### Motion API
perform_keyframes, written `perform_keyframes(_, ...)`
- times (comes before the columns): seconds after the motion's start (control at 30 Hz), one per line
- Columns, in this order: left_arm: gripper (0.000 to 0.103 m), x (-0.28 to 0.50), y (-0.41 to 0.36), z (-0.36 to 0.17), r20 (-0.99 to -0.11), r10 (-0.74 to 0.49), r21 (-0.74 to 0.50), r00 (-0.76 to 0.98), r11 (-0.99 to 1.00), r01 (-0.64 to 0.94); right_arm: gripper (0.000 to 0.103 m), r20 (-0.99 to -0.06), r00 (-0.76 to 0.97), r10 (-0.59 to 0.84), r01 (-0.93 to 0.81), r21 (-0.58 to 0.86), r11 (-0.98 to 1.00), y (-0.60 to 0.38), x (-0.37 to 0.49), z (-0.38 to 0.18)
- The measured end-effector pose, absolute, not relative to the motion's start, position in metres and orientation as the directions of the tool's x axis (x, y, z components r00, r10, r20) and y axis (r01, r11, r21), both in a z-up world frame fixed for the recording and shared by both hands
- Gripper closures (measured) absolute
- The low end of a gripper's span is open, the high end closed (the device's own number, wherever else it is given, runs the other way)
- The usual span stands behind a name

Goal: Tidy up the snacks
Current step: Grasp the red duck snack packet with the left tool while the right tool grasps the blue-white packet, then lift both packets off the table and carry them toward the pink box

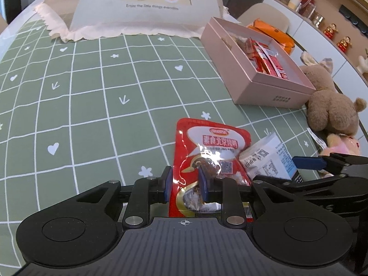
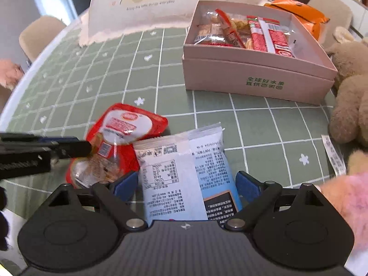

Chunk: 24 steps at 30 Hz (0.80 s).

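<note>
A red snack packet (image 1: 207,154) lies on the green checked tablecloth. My left gripper (image 1: 185,185) has its blue pads on either side of the packet's near left part, jaws narrowed around it. A white and blue snack packet (image 2: 181,174) lies beside it. My right gripper (image 2: 188,184) is open, its pads astride this packet without touching. A pink box (image 2: 255,80) holding several red snack packs stands at the back right. The red packet also shows in the right wrist view (image 2: 119,135), and the white and blue packet in the left wrist view (image 1: 266,158).
A brown plush bear (image 1: 331,105) and a pink plush toy (image 2: 347,202) lie at the right edge. An orange bag (image 2: 301,13) sits behind the box. A printed cloth food cover (image 1: 147,4) stands at the back. The tablecloth (image 1: 92,105) stretches left.
</note>
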<state>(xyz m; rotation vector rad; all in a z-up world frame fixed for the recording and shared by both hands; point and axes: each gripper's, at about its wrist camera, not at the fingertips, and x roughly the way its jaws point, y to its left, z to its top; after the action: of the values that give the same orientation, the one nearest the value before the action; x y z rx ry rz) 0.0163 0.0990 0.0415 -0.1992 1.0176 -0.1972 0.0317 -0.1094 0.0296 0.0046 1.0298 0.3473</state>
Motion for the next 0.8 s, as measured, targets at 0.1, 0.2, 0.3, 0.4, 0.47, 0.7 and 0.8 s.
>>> perform_keyframes(0.1, 0.075, 0.015, 0.097, 0.041, -0.821, -0.266, -0.264, 0.504, 0.962, 0.078, 0.01, -0.828, 0.47, 0.305, -0.313, 0.167, 0.935, -0.108, 0.027, 0.034)
perform_keyframes(0.2, 0.075, 0.014, 0.097, 0.041, -0.822, -0.265, -0.262, 0.504, 0.962, 0.078, 0.01, -0.836, 0.474, 0.277, -0.316, 0.132, 0.94, -0.104, 0.027, 0.031)
perform_keyframes(0.3, 0.075, 0.012, 0.097, 0.04, -0.823, -0.272, -0.27, 0.499, 0.96, 0.077, 0.01, -0.809, 0.525, 0.266, -0.292, 0.122, 0.949, -0.107, 0.025, 0.038)
perform_keyframes(0.4, 0.075, 0.011, 0.099, 0.04, -0.819, -0.282, -0.28, 0.499, 0.957, 0.082, 0.01, -0.791, 0.548, 0.271, -0.306, 0.112, 0.945, -0.102, 0.028, 0.044)
perform_keyframes(0.47, 0.075, 0.01, 0.106, 0.041, -0.806, -0.305, -0.313, 0.508, 0.947, 0.071, 0.01, -0.813, 0.517, 0.27, -0.334, 0.1, 0.937, -0.093, 0.036, 0.04)
perform_keyframes(0.7, 0.075, 0.017, 0.136, 0.041, -0.771, -0.338, -0.384, 0.539, 0.923, 0.028, 0.007, -0.818, 0.52, 0.247, -0.379, 0.038, 0.925, -0.082, 0.032, 0.028)
perform_keyframes(0.8, 0.075, 0.027, 0.141, 0.033, -0.728, -0.449, -0.488, 0.518, 0.87, 0.069, 0.006, -0.815, 0.527, 0.24, -0.396, 0.015, 0.918, -0.081, 0.03, 0.025)
